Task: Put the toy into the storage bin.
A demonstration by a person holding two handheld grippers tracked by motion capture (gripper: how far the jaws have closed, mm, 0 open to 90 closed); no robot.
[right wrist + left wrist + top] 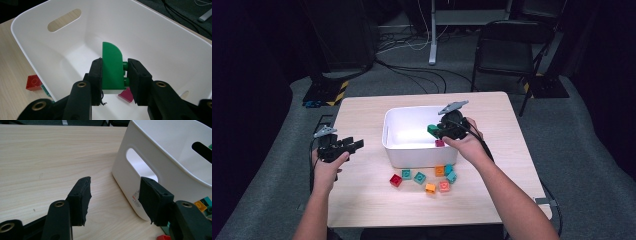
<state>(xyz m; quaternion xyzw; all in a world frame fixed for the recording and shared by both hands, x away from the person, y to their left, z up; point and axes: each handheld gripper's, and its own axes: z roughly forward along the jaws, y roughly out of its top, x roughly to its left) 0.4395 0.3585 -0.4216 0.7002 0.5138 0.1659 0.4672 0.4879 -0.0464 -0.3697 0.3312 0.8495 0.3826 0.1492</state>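
Right gripper (113,75) clamped on green brick (112,67), long axis upright, directly above white bin (172,42); left gripper (113,200) parted, empty, beside bin.

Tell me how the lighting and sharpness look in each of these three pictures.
High view: the room around the table is nearly black, the white bin glares, and the picture is soft. Left gripper view: even light, wood grain crisp, near tongs slightly soft. Right gripper view: the green block is sharp and the bin's inside bright, with soft shadows.
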